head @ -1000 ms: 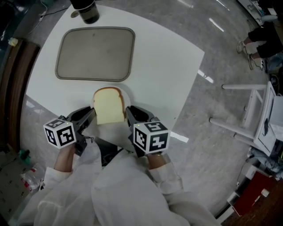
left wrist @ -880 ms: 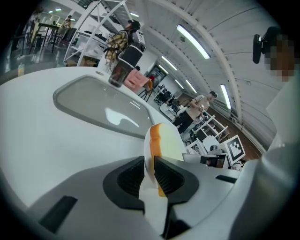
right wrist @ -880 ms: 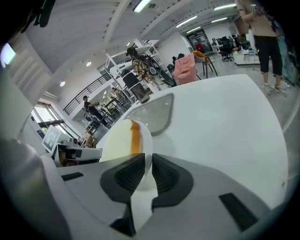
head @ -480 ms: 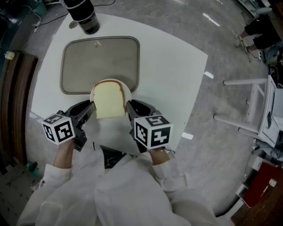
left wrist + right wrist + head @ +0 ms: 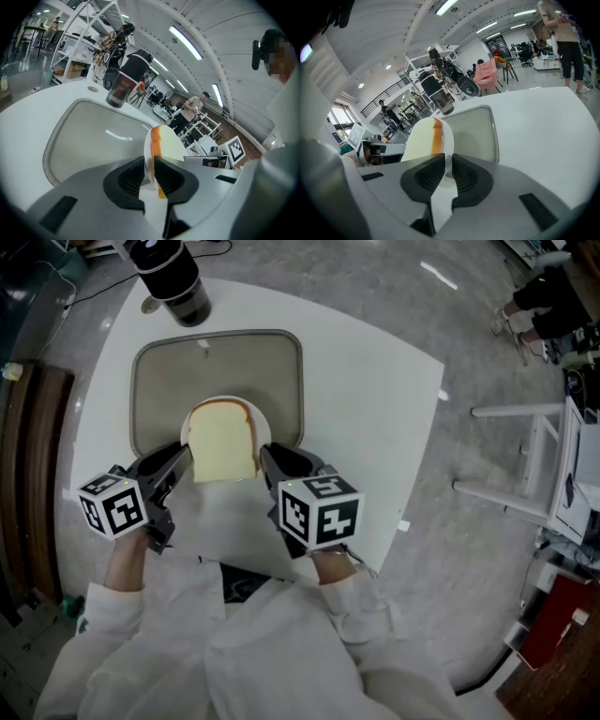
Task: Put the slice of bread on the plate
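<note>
A slice of bread (image 5: 223, 441) with a brown crust lies on a small white plate (image 5: 263, 430). My left gripper (image 5: 184, 455) is shut on the plate's left rim and my right gripper (image 5: 266, 455) is shut on its right rim. The plate hangs over the near edge of the grey tray (image 5: 281, 362). In the left gripper view the plate's rim (image 5: 148, 151) sits between the jaws of the left gripper (image 5: 149, 173), with the bread (image 5: 169, 144) beyond. In the right gripper view the right gripper (image 5: 449, 172) pinches the plate's rim (image 5: 448, 149), with the bread (image 5: 421, 138) to its left.
A dark tumbler (image 5: 174, 279) stands at the far edge of the white table (image 5: 375, 399), beyond the tray. Grey floor lies to the right, with white furniture legs (image 5: 520, 413). People stand in the background of both gripper views.
Both grippers have carried the plate with the bread away from my body, from the bare table in front of the tray to over the tray's near edge.
</note>
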The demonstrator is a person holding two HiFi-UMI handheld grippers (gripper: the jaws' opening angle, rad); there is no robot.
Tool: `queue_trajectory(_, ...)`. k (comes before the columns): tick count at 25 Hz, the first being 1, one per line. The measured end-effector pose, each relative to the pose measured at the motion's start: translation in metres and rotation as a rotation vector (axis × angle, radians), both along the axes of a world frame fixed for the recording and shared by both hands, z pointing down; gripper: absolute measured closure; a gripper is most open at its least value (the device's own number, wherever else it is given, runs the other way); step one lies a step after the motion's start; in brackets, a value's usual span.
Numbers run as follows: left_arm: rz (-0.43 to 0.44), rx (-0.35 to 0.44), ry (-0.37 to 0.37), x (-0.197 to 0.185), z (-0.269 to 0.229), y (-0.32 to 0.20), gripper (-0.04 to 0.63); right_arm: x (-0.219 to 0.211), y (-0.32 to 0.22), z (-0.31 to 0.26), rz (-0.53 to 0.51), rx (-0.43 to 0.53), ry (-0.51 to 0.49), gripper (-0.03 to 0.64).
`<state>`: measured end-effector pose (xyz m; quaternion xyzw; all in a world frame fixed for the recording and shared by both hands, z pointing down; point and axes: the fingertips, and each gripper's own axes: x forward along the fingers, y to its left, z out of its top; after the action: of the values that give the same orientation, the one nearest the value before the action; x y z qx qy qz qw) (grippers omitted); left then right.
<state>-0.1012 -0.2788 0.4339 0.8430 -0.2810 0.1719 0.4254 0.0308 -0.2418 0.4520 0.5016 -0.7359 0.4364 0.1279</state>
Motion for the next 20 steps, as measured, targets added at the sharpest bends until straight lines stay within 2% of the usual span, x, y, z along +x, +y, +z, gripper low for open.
queue_trajectory(10, 0.009, -0.02, 0.029, 0.004, 0.011, -0.037, 0.528, 0.001, -0.026, 0.013, 0.099, -0.025, -0.061, 0.561)
queue_trajectory(20, 0.006, -0.025, 0.02, 0.005, 0.023, -0.064, 0.528, 0.001, -0.048, 0.028, 0.159, -0.021, -0.119, 0.561)
